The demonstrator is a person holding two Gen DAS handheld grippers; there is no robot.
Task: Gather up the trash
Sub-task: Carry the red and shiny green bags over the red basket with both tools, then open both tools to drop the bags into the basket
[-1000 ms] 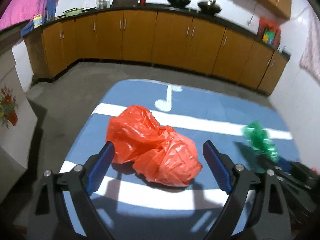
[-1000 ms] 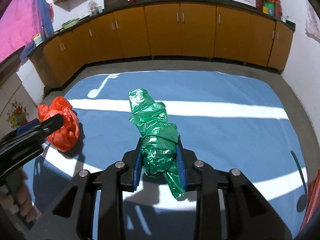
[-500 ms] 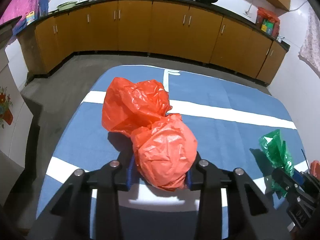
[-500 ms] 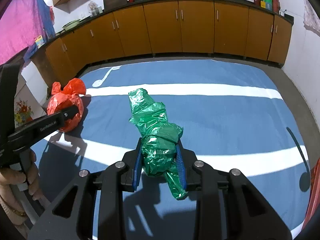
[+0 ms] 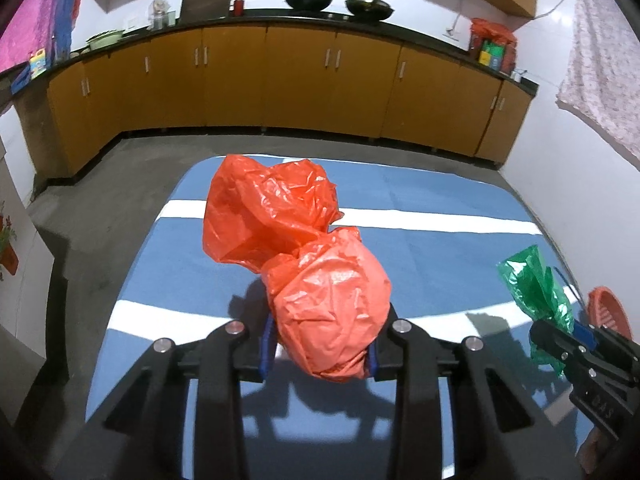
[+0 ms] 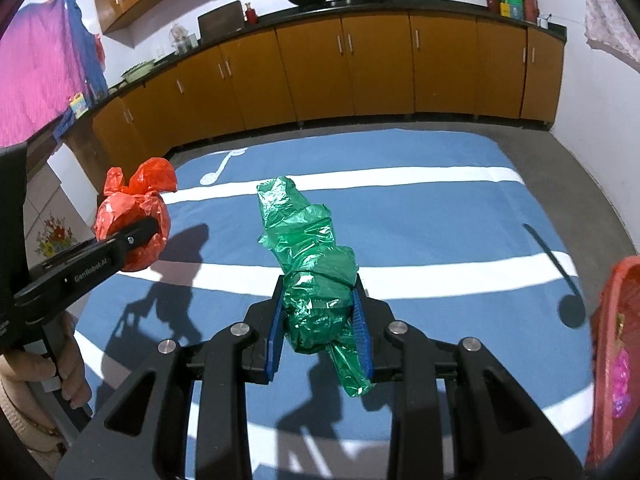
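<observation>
Here the orange plastic bag [image 5: 320,280] is crumpled into two lumps, and the near lump sits between the blue pads of the left gripper [image 5: 318,346]. Its jaws are closing and the pads press on both sides of this lump, while the far lump sticks out past the fingertips, above the blue mat [image 5: 420,248]. In the right wrist view the same bag is at the left, raised above the near-left part of the mat, and its shadow falls on the mat beside it. The green plastic bag [image 6: 312,276] is twisted into a long shape. The right gripper [image 6: 320,320] is clamped on its near part; the far end points away over the mat and a thin tail hangs down between the pads. The mat has white stripes [image 6: 460,276] and a white music note [image 6: 220,168]. At the right edge there is an orange basket [image 6: 612,340], close to the right gripper. Far behind, orange-brown cabinets [image 5: 300,80] run along the wall, and two dark woks [image 5: 336,2] stand on the counter. A hand [image 6: 60,372] holds the handle of the left gripper.
</observation>
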